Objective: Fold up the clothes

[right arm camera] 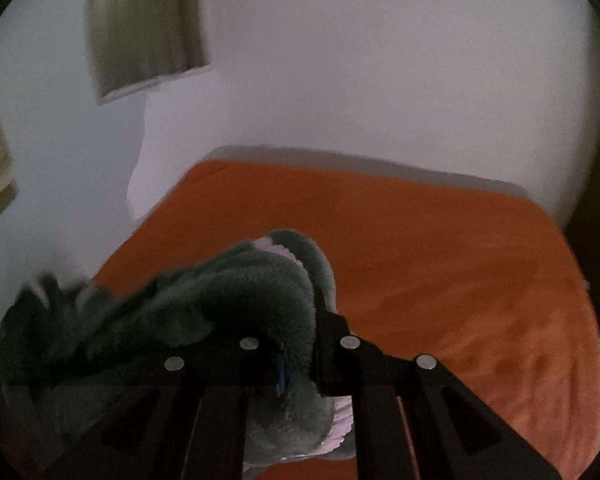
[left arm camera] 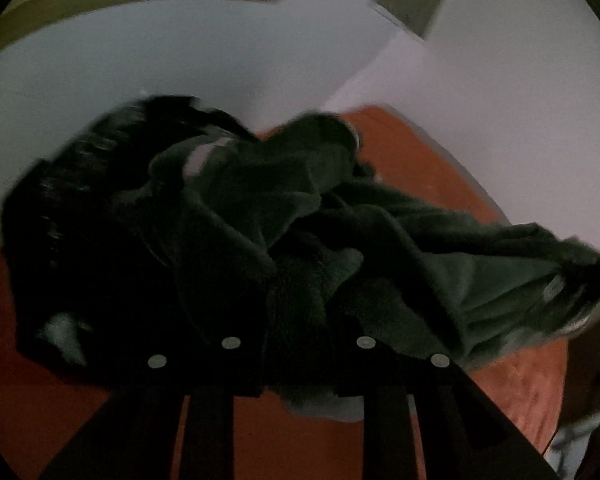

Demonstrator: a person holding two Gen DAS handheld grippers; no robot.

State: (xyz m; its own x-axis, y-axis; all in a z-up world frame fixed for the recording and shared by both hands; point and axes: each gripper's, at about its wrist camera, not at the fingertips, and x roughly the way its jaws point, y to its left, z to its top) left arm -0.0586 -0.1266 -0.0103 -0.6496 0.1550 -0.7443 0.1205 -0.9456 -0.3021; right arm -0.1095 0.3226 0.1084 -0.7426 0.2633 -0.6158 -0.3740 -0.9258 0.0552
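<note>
Dark fleece garment point(left arm camera: 292, 216), soft, floppy, likely light, pinched in both left tongs point(left arm camera: 300, 364) and right tongs point(right arm camera: 300, 356) over orange bed point(right arm camera: 420, 240); best gripped at hems.

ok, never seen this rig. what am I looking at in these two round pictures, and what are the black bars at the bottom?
No robot: a person holds a two-finger tool in each hand. Each round picture comes from a fisheye camera on one tool, looking forward along its fingers; the black bars are those fingers. In the left wrist view, the left tool is closed on a dark green fleecy garment bunched over an orange bedcover. In the right wrist view, the right tool pinches another part of the same garment, lifting it above the bedcover. Both pictures are dim and blurred.
</note>
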